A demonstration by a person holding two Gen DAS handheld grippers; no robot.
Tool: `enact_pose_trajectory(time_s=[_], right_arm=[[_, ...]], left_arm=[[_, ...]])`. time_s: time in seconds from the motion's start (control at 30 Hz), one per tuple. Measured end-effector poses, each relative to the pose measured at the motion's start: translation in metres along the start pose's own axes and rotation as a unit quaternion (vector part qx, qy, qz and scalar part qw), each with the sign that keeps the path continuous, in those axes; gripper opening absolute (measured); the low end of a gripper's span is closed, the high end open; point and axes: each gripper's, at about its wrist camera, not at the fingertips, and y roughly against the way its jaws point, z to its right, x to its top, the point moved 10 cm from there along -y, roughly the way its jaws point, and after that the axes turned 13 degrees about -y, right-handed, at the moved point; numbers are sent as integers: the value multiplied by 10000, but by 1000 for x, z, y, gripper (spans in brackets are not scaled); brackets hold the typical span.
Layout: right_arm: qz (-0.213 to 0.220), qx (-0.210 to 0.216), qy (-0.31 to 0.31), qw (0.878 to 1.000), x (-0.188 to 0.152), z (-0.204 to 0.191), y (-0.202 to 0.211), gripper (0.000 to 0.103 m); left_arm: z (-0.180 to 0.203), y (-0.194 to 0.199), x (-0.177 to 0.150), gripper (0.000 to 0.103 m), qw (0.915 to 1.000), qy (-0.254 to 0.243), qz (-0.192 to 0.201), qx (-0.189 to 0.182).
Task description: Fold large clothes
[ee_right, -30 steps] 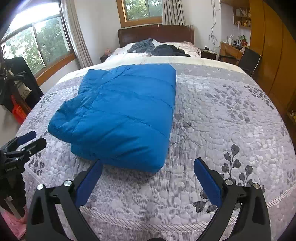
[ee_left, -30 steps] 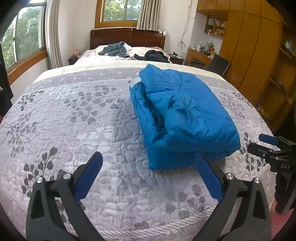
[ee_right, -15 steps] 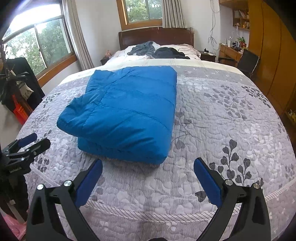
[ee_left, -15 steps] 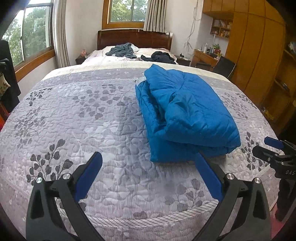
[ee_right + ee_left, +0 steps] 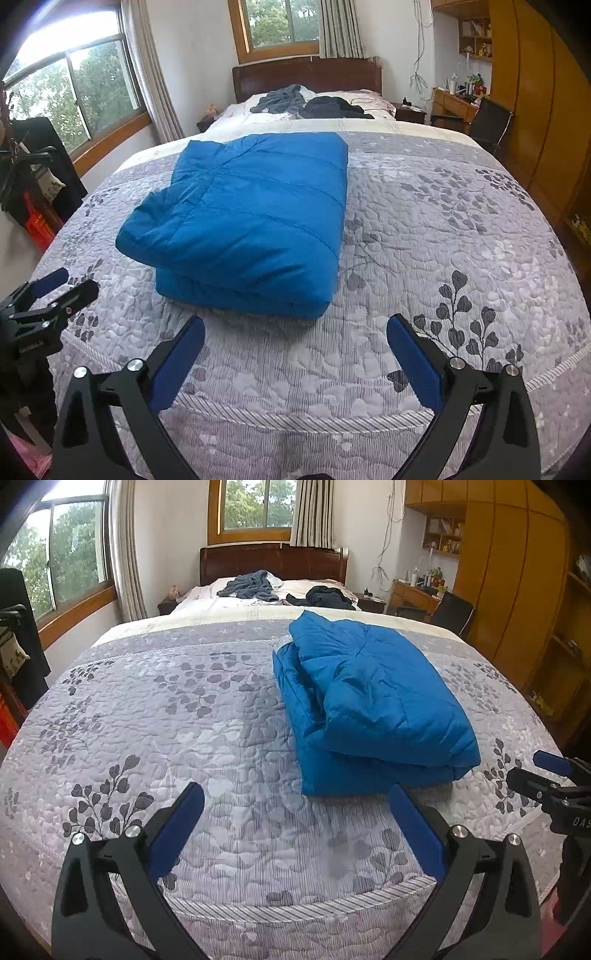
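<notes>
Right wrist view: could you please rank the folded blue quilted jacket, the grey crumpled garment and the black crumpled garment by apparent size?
1. Folded blue quilted jacket, by far.
2-3. Grey crumpled garment and black crumpled garment: alike, and farther away, so unranked.

Soft window daylight, sharp, fisheye-warped edges

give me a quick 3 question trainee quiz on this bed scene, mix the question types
1. True or false: the left tongs grip the blue jacket.
2. The jacket lies on: A) the quilted bedspread B) the desk C) the floor.
3. In a word, what state is the jacket in?

Key: 1 false, both the left and the right tongs are open and clear of it; 2 A; 3 folded.
</notes>
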Motion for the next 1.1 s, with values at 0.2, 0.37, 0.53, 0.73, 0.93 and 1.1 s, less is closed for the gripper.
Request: enact_pose_trajectory(time_s=[0.2, 0.37, 0.53, 0.73, 0.93, 1.1], right_arm=[[-36, -100, -5, 9999, -2, 2, -4, 99], [-103, -113, 10, 9999, -4, 2, -8, 99], [-141, -74, 33, 9999, -4, 0, -10, 99], [-179, -54, 28, 9998, -5, -1, -14, 99], [-196, -45, 19, 9998, -5, 0, -15, 99], [-219, -37, 16, 9998, -5, 0, -17, 99]], left_arm=[[2, -2, -4, 99, 10000, -35, -84, 19], [1, -7, -8, 99, 9998, 4, -189, -12], [1, -8, -8, 99, 9998, -6, -183, 7], [1, -8, -8, 99, 9998, -20, -191, 17], [2, -9, -8, 99, 9998, -47, -196, 15], [3, -10, -8, 99, 9998, -58, -205, 7]])
